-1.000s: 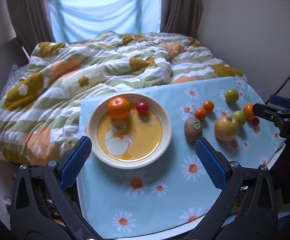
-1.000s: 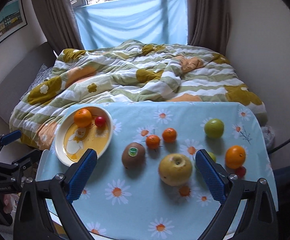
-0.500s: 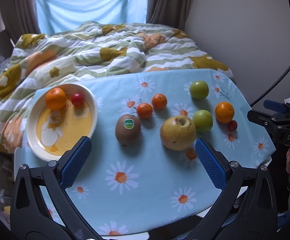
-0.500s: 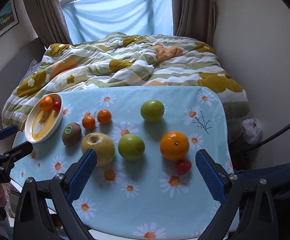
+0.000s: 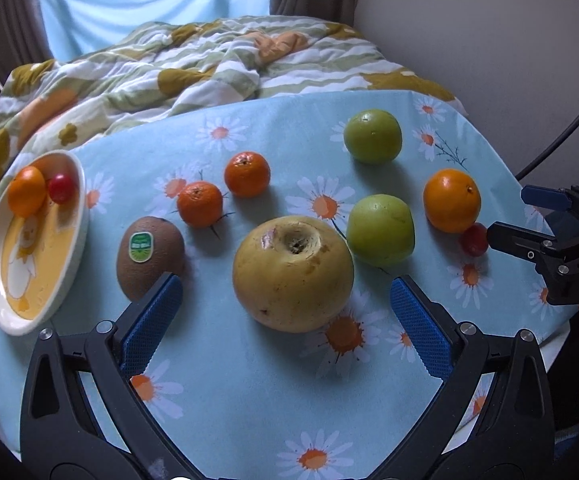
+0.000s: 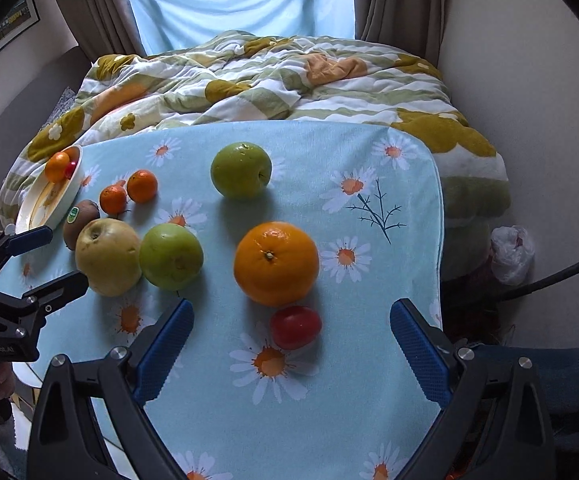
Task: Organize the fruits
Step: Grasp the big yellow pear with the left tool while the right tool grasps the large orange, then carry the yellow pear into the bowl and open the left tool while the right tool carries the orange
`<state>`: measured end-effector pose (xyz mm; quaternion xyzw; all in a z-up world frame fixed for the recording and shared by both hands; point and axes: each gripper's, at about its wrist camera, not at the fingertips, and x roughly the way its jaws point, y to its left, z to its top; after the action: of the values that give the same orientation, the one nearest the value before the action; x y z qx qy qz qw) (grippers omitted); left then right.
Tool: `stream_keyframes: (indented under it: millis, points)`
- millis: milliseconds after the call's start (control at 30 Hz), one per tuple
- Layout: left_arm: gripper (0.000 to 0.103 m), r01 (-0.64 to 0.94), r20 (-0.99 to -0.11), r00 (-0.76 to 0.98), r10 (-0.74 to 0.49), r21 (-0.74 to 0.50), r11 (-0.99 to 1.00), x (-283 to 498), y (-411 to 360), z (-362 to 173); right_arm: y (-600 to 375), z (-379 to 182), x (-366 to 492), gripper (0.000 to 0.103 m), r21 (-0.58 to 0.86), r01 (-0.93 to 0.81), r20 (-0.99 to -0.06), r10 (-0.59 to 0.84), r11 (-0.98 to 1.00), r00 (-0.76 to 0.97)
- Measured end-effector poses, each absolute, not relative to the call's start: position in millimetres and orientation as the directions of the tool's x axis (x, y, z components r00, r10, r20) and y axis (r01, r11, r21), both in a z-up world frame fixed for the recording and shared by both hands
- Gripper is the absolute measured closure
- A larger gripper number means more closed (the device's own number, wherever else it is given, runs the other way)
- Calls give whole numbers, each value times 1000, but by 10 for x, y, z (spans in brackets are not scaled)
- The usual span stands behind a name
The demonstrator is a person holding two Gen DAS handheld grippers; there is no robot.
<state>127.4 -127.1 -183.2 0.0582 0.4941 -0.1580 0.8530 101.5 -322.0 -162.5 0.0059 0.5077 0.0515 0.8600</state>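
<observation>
Both tongs hang with jaws apart and empty. The left tongs (image 5: 285, 316) frame the yellow pear (image 5: 292, 273); the right tongs (image 6: 289, 344) frame the cherry tomato (image 6: 295, 327), which lies just near of the big orange (image 6: 276, 263). To grip the tomato well, lower straight over it and close gently so it does not roll or nudge the orange. The plate (image 5: 74, 264) waits far left on the daisy-print tabletop (image 6: 369, 380), with a rumpled bed (image 6: 269, 76) beyond.

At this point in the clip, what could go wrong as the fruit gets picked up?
The cherry tomato touches the large orange, so the open right hand-held gripper closing on it might nudge the orange into rolling. The open left hand-held gripper may barely span the yellow pear, and could slip.
</observation>
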Motion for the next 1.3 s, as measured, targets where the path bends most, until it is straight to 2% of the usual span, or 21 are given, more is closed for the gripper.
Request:
stream_keyframes:
  millis: [233,367,633,767,900,967,1100,1167,1300]
  points:
    - [3,353,-881,440,-176,-10,935,1404,-1411,-2082,-3205,-1804,1144,5,55,-124,-880,106,991,462]
    - [20,368,-890,424,-168,0,930,1441,-1444,-2166,-3189,-1866,1186,5,46,-147,-885,108,988,453]
    - [21,363,-888,430,-164,4,932,1404,-1433,-2146,-3157,-1919,1268,7,57,-169,-886,128,984,445]
    - [21,353,-889,430,-159,3,936,1372,-1390,-2133,-3140,-1957,1323,15,62,-174,-889,133,983,437]
    - [21,337,-890,429,-153,1,942,1360,-1336,-2136,-3122,-1994,1368,17,68,-177,-890,139,982,434]
    - [21,330,-891,428,-149,0,944,1349,-1315,-2138,-3114,-2013,1391,27,71,-184,-892,145,980,428]
    - [21,319,-891,430,-145,0,948,1338,-1297,-2141,-3097,-2050,1429,32,78,-193,-893,155,978,422]
    - [21,314,-891,432,-143,0,949,1327,-1291,-2139,-3086,-2061,1436,43,83,-204,-894,163,976,417]
    - [21,304,-891,432,-142,-4,953,1288,-1266,-2129,-3087,-2056,1430,47,82,-208,-891,165,975,422]
